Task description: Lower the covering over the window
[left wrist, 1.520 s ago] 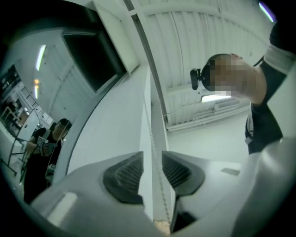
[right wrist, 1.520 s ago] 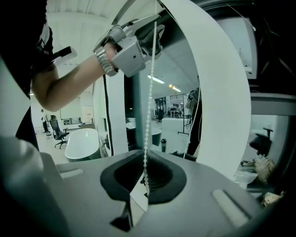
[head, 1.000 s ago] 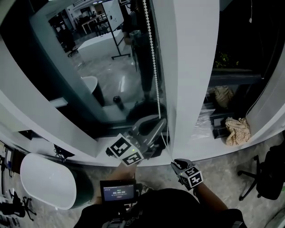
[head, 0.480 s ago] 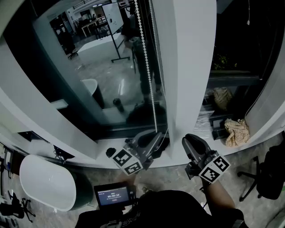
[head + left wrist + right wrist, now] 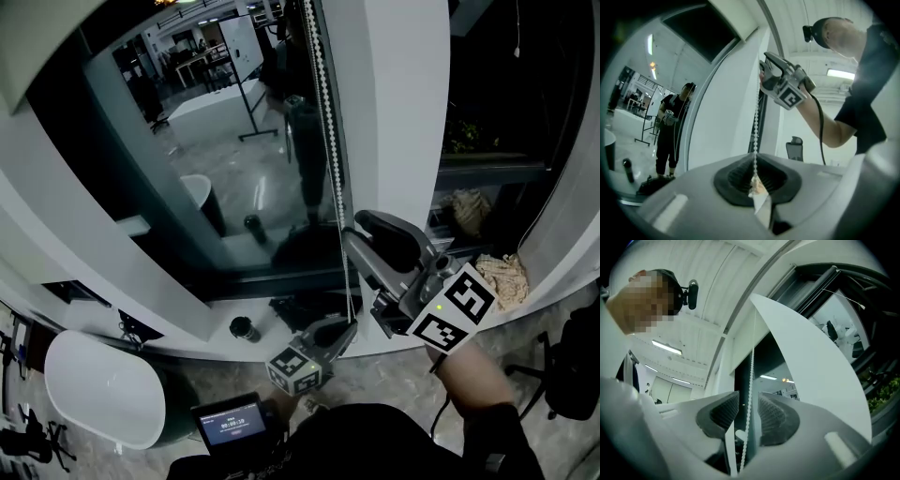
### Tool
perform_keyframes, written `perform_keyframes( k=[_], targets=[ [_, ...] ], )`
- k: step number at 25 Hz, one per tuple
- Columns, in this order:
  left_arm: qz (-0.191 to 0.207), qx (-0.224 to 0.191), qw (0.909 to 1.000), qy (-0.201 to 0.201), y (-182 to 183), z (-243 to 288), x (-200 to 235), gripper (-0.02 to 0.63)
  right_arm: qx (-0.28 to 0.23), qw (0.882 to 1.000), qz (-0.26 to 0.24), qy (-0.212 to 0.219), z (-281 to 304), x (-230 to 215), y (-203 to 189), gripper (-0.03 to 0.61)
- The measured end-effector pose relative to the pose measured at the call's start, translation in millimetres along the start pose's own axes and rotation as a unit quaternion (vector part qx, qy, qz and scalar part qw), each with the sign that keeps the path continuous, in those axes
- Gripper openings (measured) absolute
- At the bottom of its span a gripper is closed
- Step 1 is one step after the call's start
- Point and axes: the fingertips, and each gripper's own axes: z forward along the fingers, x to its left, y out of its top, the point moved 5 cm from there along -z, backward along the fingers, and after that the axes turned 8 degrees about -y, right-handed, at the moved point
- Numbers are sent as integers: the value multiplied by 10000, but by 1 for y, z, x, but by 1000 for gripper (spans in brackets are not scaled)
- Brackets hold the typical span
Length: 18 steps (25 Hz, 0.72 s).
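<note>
Two claws attend one white bead chain [image 5: 325, 112], which hangs straight down just left of the broad white window post [image 5: 403, 141], in front of the dark window glass [image 5: 234, 187].

At the foot of the post and a little to its left, the left claw [image 5: 345, 327] is low and its jaws are closed tight on the chain. In the left gripper view the beads [image 5: 755, 122] drop in a taut line into the seam where the left claw [image 5: 755, 176] brings its black ribbed pads [image 5: 736, 178] together, and the chain ends at that nip.

Further up the post, against its left edge, the right claw [image 5: 353, 230] has its jaws spread wide, and they have just been opening. In the right gripper view the chain [image 5: 751, 366] runs through the gap of the right claw [image 5: 749, 399], with a ribbed pad on either side and neither pressing on it. From the left gripper view the right claw [image 5: 763, 70] shows above, right beside the same line of beads, a hand behind its marker cube [image 5: 790, 97].

Left of the post's foot a small black cylinder [image 5: 243, 328] stands on the white window sill [image 5: 187, 333]. Right of the post, a crumpled beige cloth [image 5: 506, 277] lies behind the neighbouring pane.
</note>
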Motion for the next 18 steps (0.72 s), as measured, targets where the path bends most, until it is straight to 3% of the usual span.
perform_keyframes(
  k=[4,8,9,10,14,16,18],
  targets=[
    [-58,284,9996,7,-35,-4,-8,3,28,9998,-163,118,19,10,13,130],
    [-275,848,9960,-47,-87,-8,-14,5,-84,9992,-345,175,30,12,35,124],
    [-431,947,9945,-75,-100,-10,-18,5,-71,9993,-356,127,31,11,39,113],
    [-593,984,9933,-79,-108,-14,-20,5,-20,9993,-370,82,32,9,41,49],
    [-1006,913,9904,-240,-114,-21,-25,5,141,9956,-925,-27,31,10,39,14],
    [-997,871,9896,-571,-113,-21,-33,6,187,9900,-1394,-108,28,9,31,12],
    [-987,585,9893,-897,-112,-24,-40,8,293,9873,-1557,-140,25,5,23,12]
  ],
)
